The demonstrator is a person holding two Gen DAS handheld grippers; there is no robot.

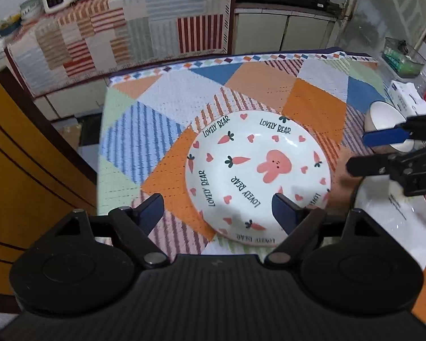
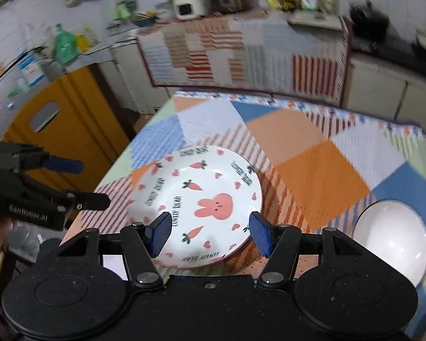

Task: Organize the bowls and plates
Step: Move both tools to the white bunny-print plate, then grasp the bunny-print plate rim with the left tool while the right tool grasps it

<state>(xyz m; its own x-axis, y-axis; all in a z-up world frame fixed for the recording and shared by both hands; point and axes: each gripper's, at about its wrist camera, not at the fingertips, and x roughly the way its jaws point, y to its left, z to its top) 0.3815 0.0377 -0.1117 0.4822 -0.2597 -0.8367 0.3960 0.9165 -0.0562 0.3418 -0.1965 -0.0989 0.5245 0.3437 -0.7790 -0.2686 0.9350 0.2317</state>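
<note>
A white plate with a pink bunny, carrots and "LOVELY BEAR" lettering (image 1: pixel 255 176) lies flat on the patchwork tablecloth; it also shows in the right wrist view (image 2: pixel 196 204). My left gripper (image 1: pixel 218 211) is open and empty, hovering over the plate's near edge. My right gripper (image 2: pixel 210 236) is open and empty above the plate's near rim; it shows in the left wrist view (image 1: pixel 357 153) at the right. A plain white plate (image 1: pixel 397 227) lies at the right, also visible in the right wrist view (image 2: pixel 392 238). A white bowl (image 1: pixel 386 119) stands behind it.
The patchwork tablecloth (image 1: pixel 312 96) covers the table. A tissue box (image 1: pixel 406 93) and a green basket (image 1: pixel 400 59) stand at the far right edge. A yellow door (image 1: pixel 20 170) is left of the table. A cloth-covered counter (image 1: pixel 133 28) stands behind.
</note>
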